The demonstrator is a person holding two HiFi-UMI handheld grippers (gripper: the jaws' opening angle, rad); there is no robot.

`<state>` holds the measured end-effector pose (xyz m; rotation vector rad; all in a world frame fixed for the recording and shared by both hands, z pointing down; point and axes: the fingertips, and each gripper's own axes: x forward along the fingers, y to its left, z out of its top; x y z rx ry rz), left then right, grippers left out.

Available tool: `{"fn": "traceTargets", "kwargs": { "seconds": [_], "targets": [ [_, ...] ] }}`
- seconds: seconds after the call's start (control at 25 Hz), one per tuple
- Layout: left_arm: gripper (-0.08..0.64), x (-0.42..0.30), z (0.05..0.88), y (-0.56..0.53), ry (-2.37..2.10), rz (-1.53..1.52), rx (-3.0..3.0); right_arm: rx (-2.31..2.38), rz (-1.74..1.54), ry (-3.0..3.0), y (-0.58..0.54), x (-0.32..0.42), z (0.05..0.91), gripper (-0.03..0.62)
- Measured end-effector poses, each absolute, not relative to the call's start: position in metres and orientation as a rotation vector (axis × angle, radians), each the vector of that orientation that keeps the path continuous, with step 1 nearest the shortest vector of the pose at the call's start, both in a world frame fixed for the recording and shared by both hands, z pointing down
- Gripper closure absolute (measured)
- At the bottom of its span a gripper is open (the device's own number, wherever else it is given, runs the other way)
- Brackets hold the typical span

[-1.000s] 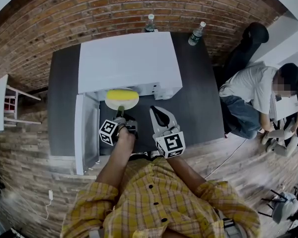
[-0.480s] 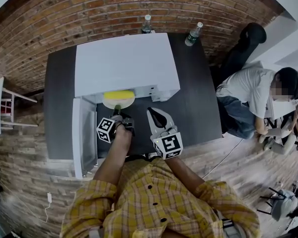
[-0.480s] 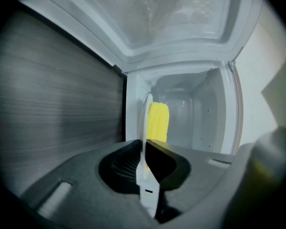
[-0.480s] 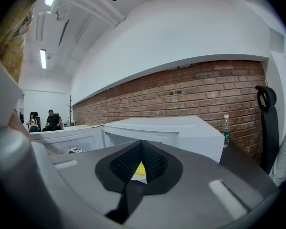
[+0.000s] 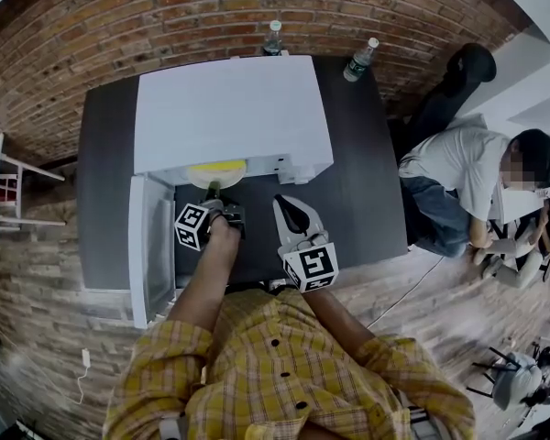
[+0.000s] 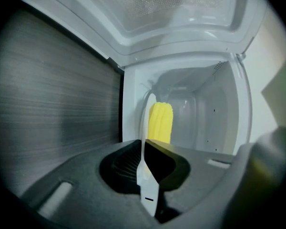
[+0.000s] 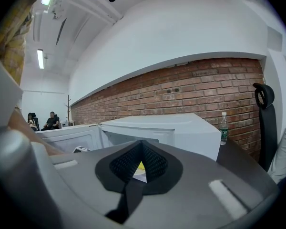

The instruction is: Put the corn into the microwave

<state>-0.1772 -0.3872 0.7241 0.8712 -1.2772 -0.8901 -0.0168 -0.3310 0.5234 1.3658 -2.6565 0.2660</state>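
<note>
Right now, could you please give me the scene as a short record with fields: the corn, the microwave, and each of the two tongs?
corn: yellow cob lying on a white plate, partly inside the microwave's opening
microwave: white, on the dark table, door swung open to the left
left tongs: closing on the plate's near rim, which is between the jaws; pointing into the cavity
right tongs: jaws together, nothing held, over the table in front of the microwave
task state: plate not yet released

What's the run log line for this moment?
left gripper: jaws closing on plate rim | corn: on plate, in open microwave doorway | right gripper: shut, empty
</note>
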Motion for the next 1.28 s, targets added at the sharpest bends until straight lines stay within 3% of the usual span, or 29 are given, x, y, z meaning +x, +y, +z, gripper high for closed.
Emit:
{"fn": "traceTargets", "kwargs": {
  "seconds": [0.68,1.0,1.28],
  "targets": [
    [0.538,-0.172,0.73,-0.396,-1.271,-0.864,0.838,1.35,0.303,-2.65,-0.338,-0.015,0.533,0.589],
    [0.43,-0.169,0.738,-0.4,-1.237,-0.857,0.786,1.354,0.305,-2.648,-0.338,-0.013,0.532,0.589],
    [0.411,-0.167,0.743,-0.406,-1.214,-0.86,0.779,1.359,0.308,-2.643,-0.336,-0.01,0.533,0.589]
  ]
}}
